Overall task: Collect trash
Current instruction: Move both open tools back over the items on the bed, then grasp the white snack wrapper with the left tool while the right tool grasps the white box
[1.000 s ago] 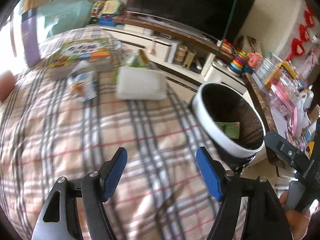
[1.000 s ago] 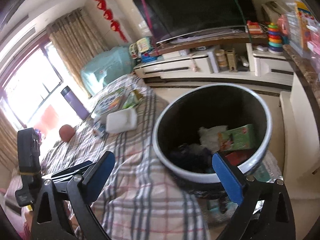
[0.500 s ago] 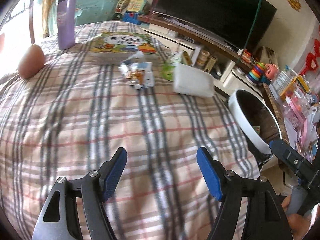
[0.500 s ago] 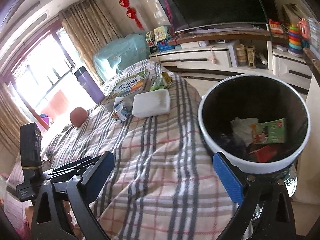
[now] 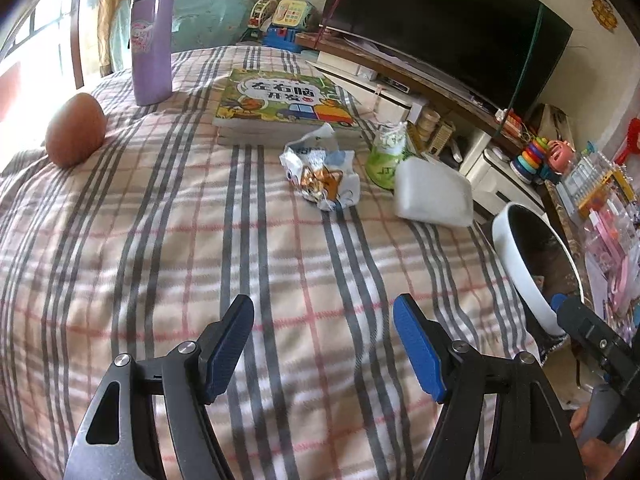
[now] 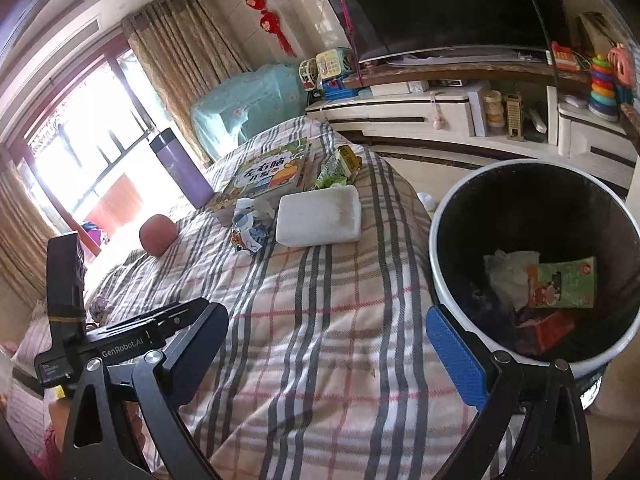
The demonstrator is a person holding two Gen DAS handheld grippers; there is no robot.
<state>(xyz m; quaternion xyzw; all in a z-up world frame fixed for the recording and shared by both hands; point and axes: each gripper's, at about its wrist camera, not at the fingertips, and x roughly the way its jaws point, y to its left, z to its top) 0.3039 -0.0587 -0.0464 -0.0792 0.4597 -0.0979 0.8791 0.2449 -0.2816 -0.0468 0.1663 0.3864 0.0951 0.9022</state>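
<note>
Hovering over the plaid bed [image 5: 168, 264], the left gripper [image 5: 323, 342] has its blue fingers spread wide with nothing between them, and it's pointed up the bed toward the far litter. The right gripper [image 6: 327, 354] is spread and empty too, hanging at the near right edge of the bed, just beside the trash bin [image 6: 448, 240]. Look into that bin from the right wrist view: a green packet [image 6: 562, 282], a crumpled white tissue [image 6: 510, 272] and something red below them are already lying inside, so part of the job looks done. What's left, by my reading: the crumpled snack wrapper [image 5: 322, 176] in the middle far part of the bed, and the green wrapper [image 5: 386, 156] just to its right, tucked against the white pack [image 5: 434, 194]. Whether that white pack counts as trash, I can't tell. The picture book [image 5: 280, 100], the purple flask [image 5: 151, 40] at far left and the brown egg-shaped thing [image 5: 75, 130] look like keepers. Both wrappers sit well apart from the fingers, so a reach forward comes first
</note>
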